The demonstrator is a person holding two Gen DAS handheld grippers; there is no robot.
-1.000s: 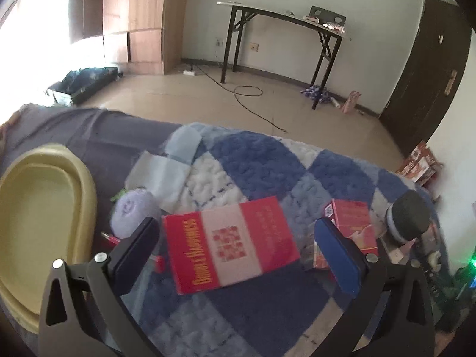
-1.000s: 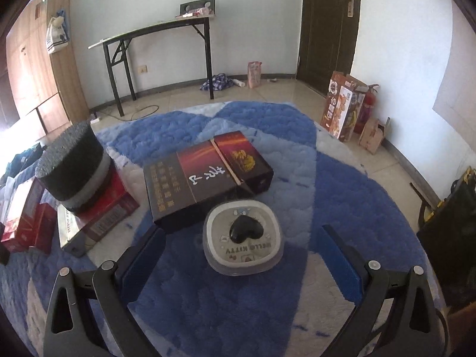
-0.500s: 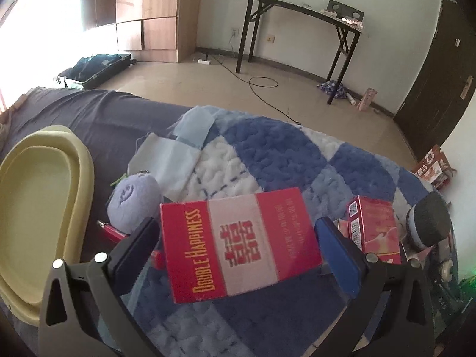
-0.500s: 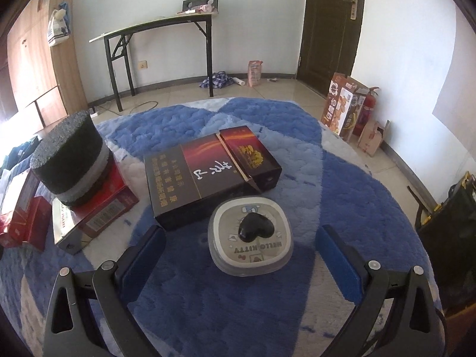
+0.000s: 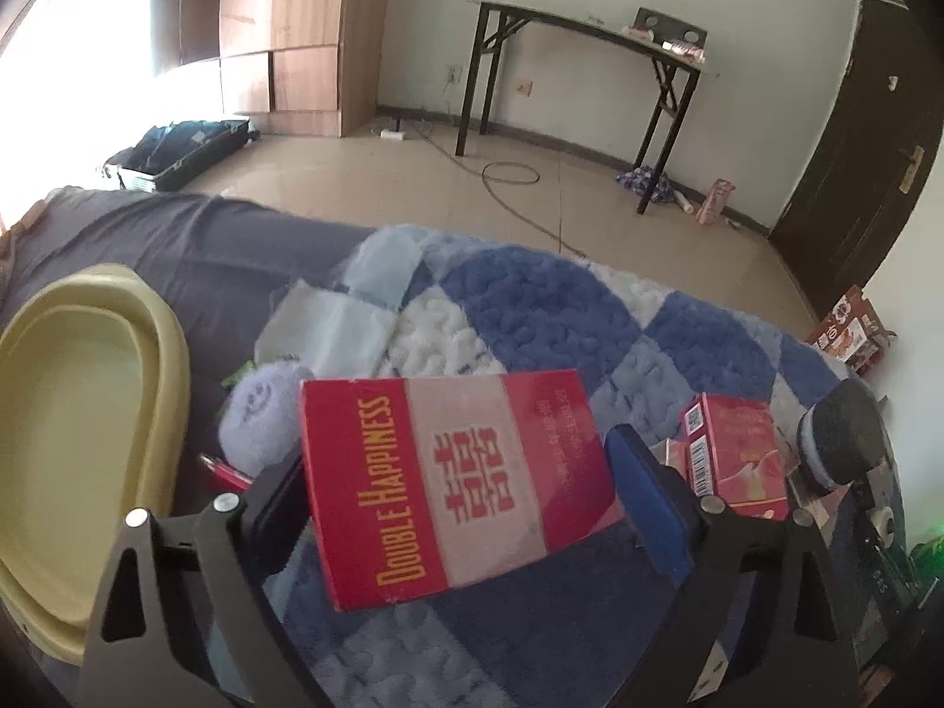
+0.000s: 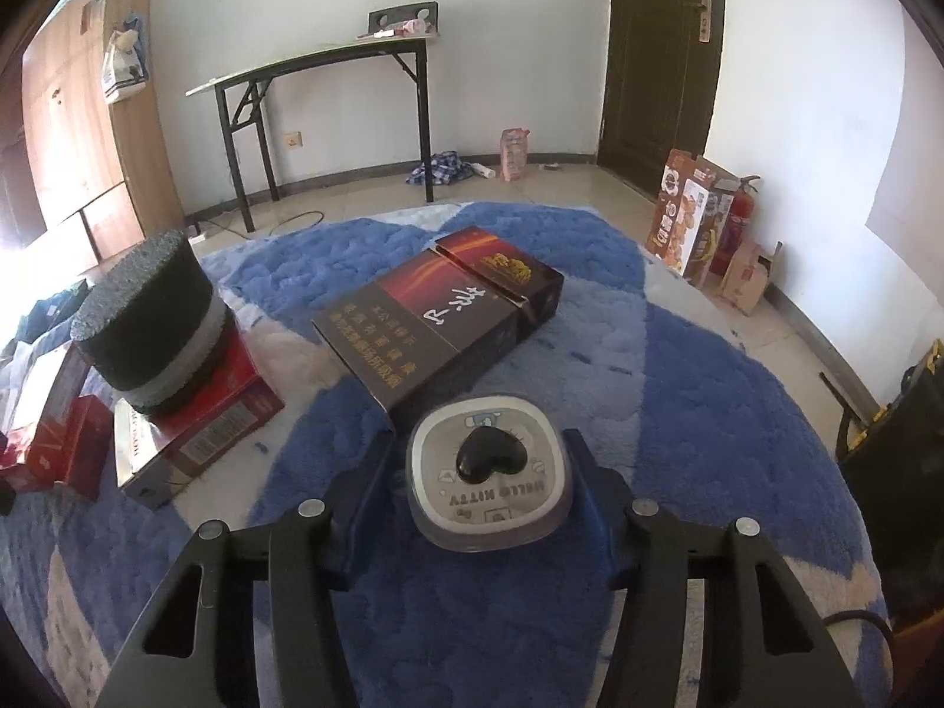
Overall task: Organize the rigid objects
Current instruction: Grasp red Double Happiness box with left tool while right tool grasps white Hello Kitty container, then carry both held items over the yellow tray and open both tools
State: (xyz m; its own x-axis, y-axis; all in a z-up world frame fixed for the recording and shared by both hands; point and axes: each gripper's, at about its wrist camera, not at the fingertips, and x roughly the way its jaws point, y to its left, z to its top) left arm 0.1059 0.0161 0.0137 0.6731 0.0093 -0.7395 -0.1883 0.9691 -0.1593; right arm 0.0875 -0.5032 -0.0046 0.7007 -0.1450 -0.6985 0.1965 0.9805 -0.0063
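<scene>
Two grips forming: left gripper (image 5: 457,487) jaws just closing, clamped across red box (image 5: 454,487), long axis spanning jaws; right gripper (image 6: 481,481) clamped on case (image 6: 488,481).

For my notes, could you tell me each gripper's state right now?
Left gripper: closed on the red carton.
Right gripper: closed on the grey container.
</scene>
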